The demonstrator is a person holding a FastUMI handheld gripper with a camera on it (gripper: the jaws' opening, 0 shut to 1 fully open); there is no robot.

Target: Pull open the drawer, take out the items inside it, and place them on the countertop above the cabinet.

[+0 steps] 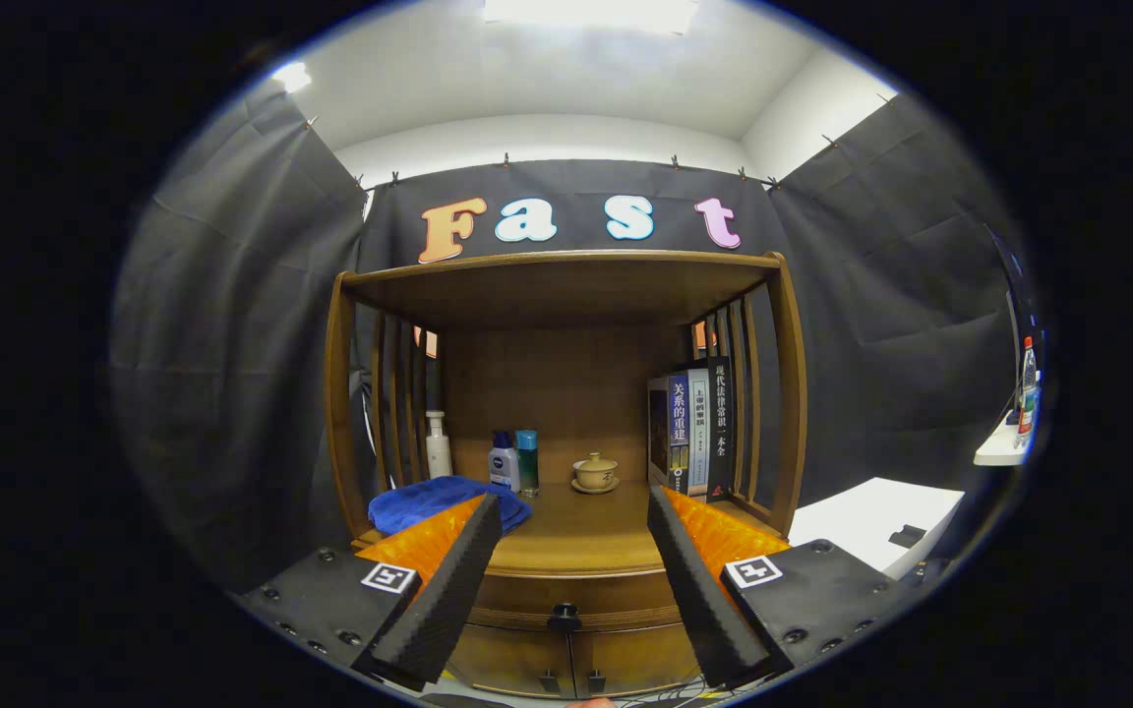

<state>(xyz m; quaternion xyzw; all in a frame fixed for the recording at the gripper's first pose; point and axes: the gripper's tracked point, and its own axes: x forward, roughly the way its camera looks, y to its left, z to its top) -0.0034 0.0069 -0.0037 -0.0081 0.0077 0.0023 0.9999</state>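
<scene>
A wooden cabinet stands ahead with its countertop (pixel 581 539) under a shelf roof. Below the countertop's front edge the drawer (pixel 566 600) is closed, with a small dark knob (pixel 564 618) at its middle. My gripper (pixel 574 511) is open, its two fingers spread wide with nothing between them. The knob sits low between the fingers, a little ahead of them. What lies inside the drawer is hidden.
On the countertop lie a blue cloth (pixel 444 501) at the left, a white pump bottle (pixel 439 445), two small bottles (pixel 515 462), a lidded teacup on a saucer (pixel 595 473) and upright books (pixel 694 428) at the right. Two lower cabinet doors (pixel 571 664) sit under the drawer. A white table (pixel 871 521) stands to the right.
</scene>
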